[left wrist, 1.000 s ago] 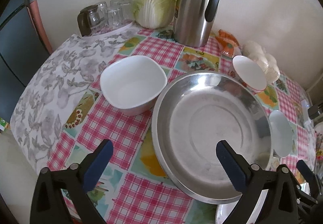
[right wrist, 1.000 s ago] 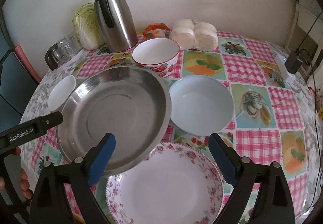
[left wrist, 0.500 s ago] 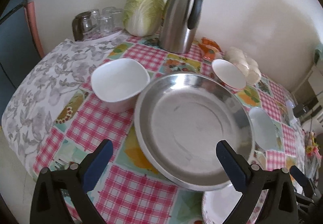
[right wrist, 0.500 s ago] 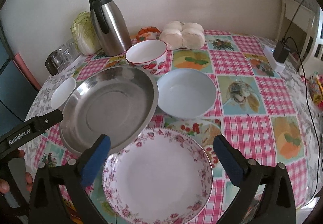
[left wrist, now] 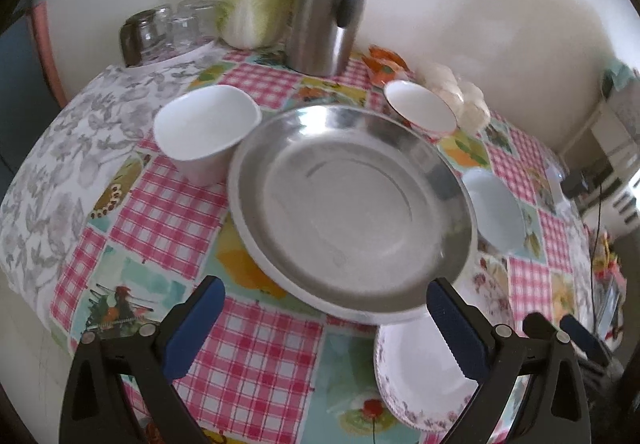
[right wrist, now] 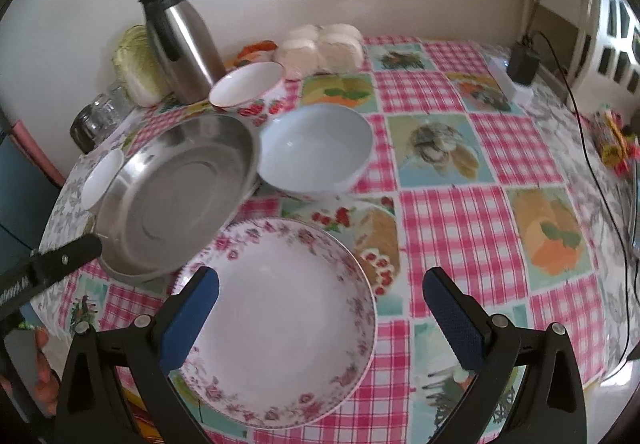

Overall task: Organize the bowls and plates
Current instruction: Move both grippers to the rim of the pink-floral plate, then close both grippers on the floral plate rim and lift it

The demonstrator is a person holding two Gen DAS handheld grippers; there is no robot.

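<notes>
1. Right claw: bottom of the right wrist view, jaws spread wide and just opened further, pads touching nothing; between them lies the near part of the floral plate.
2. Left claw: bottom of the left wrist view, jaws wide apart and empty; the near rim of the steel pan lies between its blue pads.
3. Floral plate: lower centre of the right view, on the checked surface; its upper left rim is tucked under the steel pan.
4. Steel pan: centre of the left view, left of centre in the right view, its near edge overlapping the floral plate.
5. Blue bowl: centre of the right view, just right of the pan.
6. White bowl: upper left of the left view, against the pan's left rim.
7. Strawberry bowl: beyond the pan, upper centre.
8. Far edge, by the wall: flask, cabbage, glasses and pale buns.
9. A hand shows at lower left of the right view.
</notes>
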